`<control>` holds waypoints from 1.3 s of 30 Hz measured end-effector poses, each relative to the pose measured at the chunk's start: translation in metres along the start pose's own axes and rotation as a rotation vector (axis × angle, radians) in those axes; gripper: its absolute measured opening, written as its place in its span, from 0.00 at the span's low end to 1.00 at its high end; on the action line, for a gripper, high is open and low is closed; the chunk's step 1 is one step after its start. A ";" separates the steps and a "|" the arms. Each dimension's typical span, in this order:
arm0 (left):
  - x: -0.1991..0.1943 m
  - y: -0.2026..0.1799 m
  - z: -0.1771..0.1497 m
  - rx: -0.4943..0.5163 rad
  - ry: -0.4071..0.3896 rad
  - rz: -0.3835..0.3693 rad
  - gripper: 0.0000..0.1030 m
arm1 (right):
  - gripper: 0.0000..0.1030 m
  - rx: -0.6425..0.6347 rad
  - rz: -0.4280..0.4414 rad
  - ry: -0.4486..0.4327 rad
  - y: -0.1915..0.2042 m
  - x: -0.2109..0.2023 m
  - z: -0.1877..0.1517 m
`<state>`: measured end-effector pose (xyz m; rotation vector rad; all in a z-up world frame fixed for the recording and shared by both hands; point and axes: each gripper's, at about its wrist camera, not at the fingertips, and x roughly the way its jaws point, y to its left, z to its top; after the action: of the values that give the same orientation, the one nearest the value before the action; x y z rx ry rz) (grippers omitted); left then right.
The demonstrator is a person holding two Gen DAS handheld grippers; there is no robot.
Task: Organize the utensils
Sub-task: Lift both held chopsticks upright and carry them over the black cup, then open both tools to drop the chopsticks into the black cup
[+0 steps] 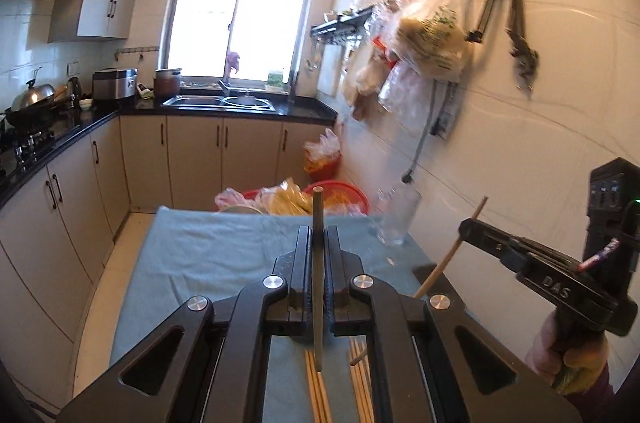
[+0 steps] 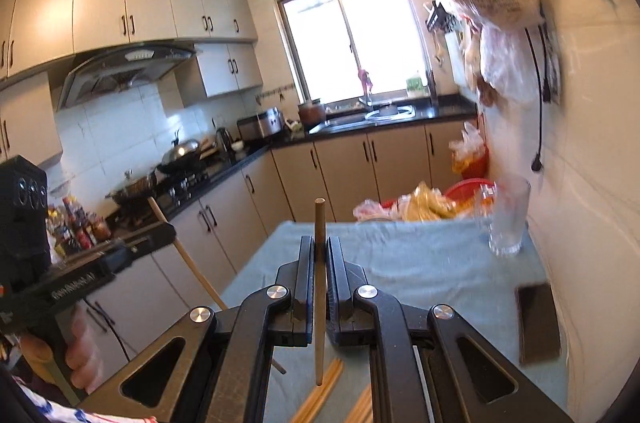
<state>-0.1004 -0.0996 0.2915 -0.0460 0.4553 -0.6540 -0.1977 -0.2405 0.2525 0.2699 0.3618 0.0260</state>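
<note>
Wooden and thin, one dark round chopstick [image 1: 317,279] stands nearly upright in the left wrist view, clamped between the closed jaws of the left gripper [image 1: 318,243], its lower tip hanging clear above the pale chopsticks [image 1: 340,383] left lying on the blue-grey cloth-covered table [image 1: 208,255] at its near edge. Off to the right, the right gripper [image 1: 466,225] pinches a second light wooden chopstick [image 1: 448,255] on a slant, and the tall clear drinking glass [image 1: 398,219] waits by the table's far right edge against the wall. Over to the right wrist view: same story, the right gripper [image 2: 319,251] is shut on its light chopstick [image 2: 319,287], roughly at mid-length, tip dangling over the loose sticks [image 2: 324,391]; the glass [image 2: 508,219] sits at the far right corner, and a dark flat phone-like slab [image 2: 538,323] lies along the right edge. These sticks look light, stiff and smooth, so I'd judge they could pivot or slip in a narrow pinch; a mid-length hold seems sound. That glass looks fragile and tippable, so it wants a gentle entry.
</note>
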 end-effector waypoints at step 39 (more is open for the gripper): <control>0.098 0.035 -0.001 -0.096 0.102 0.102 0.49 | 0.47 0.111 -0.136 0.153 -0.067 0.125 -0.008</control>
<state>-0.0119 -0.1308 0.2457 -0.0797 0.5833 -0.5353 -0.0854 -0.2934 0.1846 0.3537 0.5342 -0.1084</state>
